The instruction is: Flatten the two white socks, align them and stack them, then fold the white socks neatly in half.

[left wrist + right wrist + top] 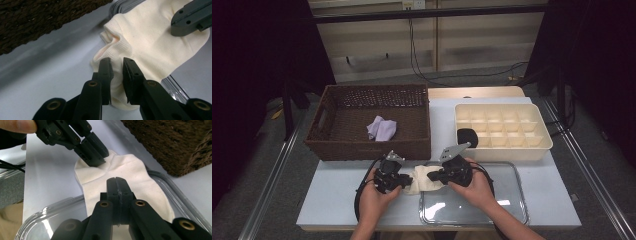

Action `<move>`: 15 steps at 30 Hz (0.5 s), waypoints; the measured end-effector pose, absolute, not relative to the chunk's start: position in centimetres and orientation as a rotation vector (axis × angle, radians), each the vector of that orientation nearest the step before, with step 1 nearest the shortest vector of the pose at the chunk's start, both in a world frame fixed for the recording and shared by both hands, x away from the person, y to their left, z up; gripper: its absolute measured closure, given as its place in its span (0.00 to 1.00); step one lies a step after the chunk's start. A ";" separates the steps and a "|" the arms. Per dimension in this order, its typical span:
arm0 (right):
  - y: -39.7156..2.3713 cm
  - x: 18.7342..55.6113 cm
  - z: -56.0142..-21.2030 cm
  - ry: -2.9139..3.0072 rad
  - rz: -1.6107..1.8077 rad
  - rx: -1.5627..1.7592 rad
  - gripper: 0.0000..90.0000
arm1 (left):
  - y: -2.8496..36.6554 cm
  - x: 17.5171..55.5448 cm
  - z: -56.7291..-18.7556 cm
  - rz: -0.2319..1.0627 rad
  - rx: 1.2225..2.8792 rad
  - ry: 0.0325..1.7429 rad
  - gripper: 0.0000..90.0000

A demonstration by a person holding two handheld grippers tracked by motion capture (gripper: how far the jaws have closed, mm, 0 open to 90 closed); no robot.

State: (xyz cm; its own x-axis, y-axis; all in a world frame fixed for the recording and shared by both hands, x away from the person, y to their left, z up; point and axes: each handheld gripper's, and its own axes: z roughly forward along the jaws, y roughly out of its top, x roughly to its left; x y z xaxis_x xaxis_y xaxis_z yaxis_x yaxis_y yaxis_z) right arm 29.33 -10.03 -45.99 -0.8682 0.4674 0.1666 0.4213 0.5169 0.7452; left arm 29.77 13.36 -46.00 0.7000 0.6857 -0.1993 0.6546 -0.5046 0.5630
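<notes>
Now my right tongs [116,180] pinch cream sock [130,173] tight, my left tongs [117,65] nip its cuff with narrow gap; I pull gently apart, keep cloth flat.

A pale blue-grey bench [337,192] carries everything here. At its back left sits a dark woven basket [327,145], and to the right a cream plastic organiser tray [504,152] with many small compartments. A black rounded thing [467,136] lies just beside that tray's left wall. Near the front edge rests a clear shallow tray [517,200], and a cream sock [419,181] lies partly on the bench, partly over that tray's rim.
</notes>
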 end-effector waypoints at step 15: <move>-9.6 29.2 -46.1 2.689 1.291 0.753 1.00 | 13.4 29.8 -45.8 0.044 2.263 1.037 0.81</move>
